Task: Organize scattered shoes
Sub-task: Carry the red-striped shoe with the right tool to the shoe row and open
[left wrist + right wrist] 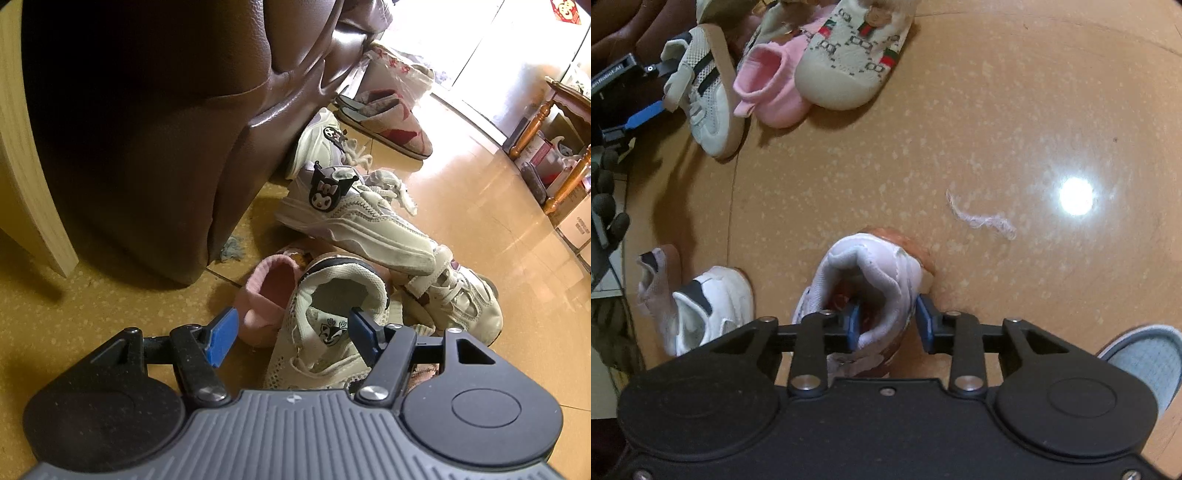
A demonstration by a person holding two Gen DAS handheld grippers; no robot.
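The cream mesh shoe (325, 325) lies directly ahead of the left gripper (291, 328), heel collar nearest, long axis pointing away; jaws apart, one pad inside. The right gripper (888, 319) straddles the white shoe's (864, 280) collar, not visibly clamped.

My left gripper (291, 334) and right gripper (888, 321) share black linkages, silver screws, blue pads (221, 339).

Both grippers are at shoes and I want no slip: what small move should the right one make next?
Probably close the right gripper. Its jaws stand open astride the collar wall of the white shoe, one pad inside the opening and the other outside, so nothing is clamped and lifting now would likely leave it behind.
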